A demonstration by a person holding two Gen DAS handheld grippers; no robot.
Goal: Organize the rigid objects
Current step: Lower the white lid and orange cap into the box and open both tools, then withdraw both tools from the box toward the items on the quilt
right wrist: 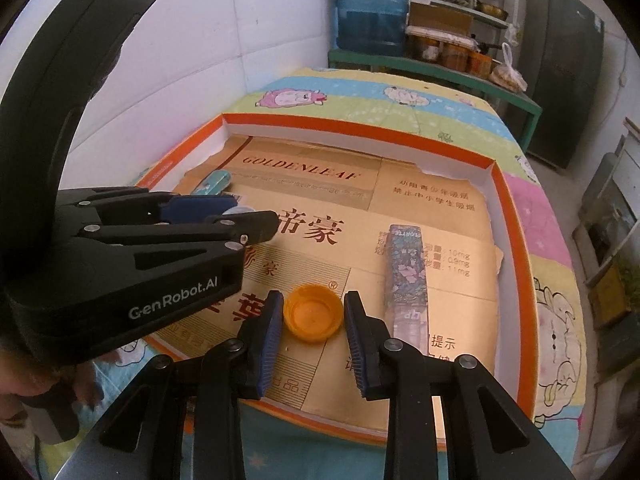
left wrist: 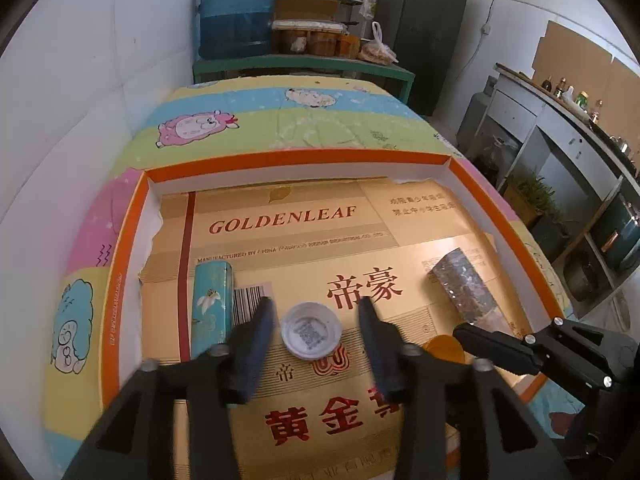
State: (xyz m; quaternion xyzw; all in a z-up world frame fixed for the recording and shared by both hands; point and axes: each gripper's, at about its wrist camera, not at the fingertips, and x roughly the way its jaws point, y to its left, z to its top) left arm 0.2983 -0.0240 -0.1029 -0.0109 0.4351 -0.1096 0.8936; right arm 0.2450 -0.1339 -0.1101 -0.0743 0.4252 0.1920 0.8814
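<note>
Tray: shallow orange-rimmed box with white inner walls, lying on a cartoon-sheep bedspread; its near edge is hidden behind the gripper bodies in both views.
Liner: flattened gold cardboard printed "GOLDENLEAF" with red Chinese characters, covering the tray floor; the smaller print is too blurred to read.
Left gripper: jaws apart, pads clear of the cap on both sides; both fingers are motion-blurred. In the right wrist view it shows side-on, its fingertips overlapping.
White bottle cap: open side up on the liner, between the left fingers, touching neither; a grey square pattern inside cannot be made out. In the right wrist view only a pale sliver of it shows.
Right gripper: jaws apart, holding nothing; the cap sits in the gap, just beside the left pad, not pressed.
Orange bottle cap: open side up on the liner; in the left wrist view mostly hidden behind the right gripper.
Teal floral box: slim, lying flat near the tray's left wall, its near end covered by a finger.
Dark patterned box: long, lying flat just right of the orange cap; lettering illegible.
Person's hand: lower left corner, cut off by the frame.
</note>
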